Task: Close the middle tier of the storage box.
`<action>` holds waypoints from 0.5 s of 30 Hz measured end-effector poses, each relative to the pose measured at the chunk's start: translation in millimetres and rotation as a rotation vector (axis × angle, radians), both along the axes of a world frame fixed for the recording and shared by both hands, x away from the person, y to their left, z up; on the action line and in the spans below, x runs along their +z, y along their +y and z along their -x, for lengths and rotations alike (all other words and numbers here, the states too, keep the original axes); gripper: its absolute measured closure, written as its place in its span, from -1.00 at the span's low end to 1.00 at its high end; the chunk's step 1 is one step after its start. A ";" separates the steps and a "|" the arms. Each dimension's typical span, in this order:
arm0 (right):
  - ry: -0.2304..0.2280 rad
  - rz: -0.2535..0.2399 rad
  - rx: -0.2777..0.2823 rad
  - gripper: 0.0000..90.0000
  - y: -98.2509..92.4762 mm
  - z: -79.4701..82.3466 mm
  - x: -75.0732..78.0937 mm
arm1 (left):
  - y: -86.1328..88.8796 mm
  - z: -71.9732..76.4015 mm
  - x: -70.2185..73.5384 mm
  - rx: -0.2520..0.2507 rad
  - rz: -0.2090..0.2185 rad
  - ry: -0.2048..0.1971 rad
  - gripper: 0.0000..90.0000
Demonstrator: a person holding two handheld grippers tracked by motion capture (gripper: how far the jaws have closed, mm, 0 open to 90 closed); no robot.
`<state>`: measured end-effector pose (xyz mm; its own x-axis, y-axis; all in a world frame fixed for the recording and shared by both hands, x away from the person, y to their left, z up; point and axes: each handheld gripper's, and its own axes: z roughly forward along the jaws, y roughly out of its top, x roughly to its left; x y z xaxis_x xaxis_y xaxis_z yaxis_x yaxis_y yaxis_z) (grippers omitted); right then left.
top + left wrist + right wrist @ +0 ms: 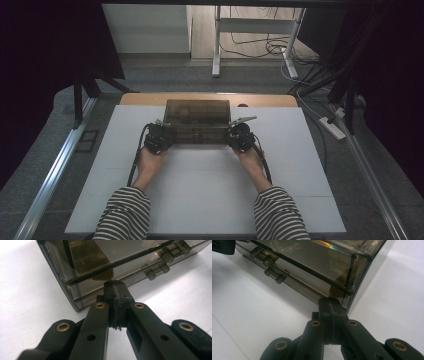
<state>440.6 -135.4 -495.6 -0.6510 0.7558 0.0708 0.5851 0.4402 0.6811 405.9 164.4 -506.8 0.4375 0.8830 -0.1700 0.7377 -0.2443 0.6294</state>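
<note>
Left hand-held gripper [115, 290]: jaws pressed together with nothing between them, tips touching the lower front corner of the smoky translucent plastic box [100, 267]; in the high view it [159, 137] sits at the box's left end.
Right hand-held gripper [331, 305]: jaws likewise clenched on nothing, tips against the box's [317, 265] opposite lower front corner; in the high view it [241, 136] sits at the right end.
Hands: the person's left hand [149, 162] and right hand [250, 159] come up from the bottom edge in black-and-white striped sleeves [122, 212].
Surroundings: white rectangular counter [205, 200] with a wooden edge showing behind it; grey floor around it; metal rails [55, 175] down both sides; a white power strip [332, 127] on the floor at right; desk legs and loose cables [260, 47] farther back.
In the way: nothing lies between the grippers and the box.
Box position: far middle of the counter, flat on it, long side facing the person [197, 121].
Box look: dark tinted see-through walls, a lid line along the front, two small latch tabs [157, 271] on the front face, inner dividers faintly visible; contents cannot be made out.
</note>
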 end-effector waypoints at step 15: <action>0.008 -0.017 0.018 0.85 -3.8 4.8 3.8 | 3.0 5.5 6.5 -0.019 0.015 -0.024 0.77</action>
<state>435.8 -139.2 -491.8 -0.6635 0.7428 0.0890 0.5828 0.4386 0.6841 400.5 167.4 -500.3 0.4584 0.8719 -0.1725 0.7176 -0.2486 0.6506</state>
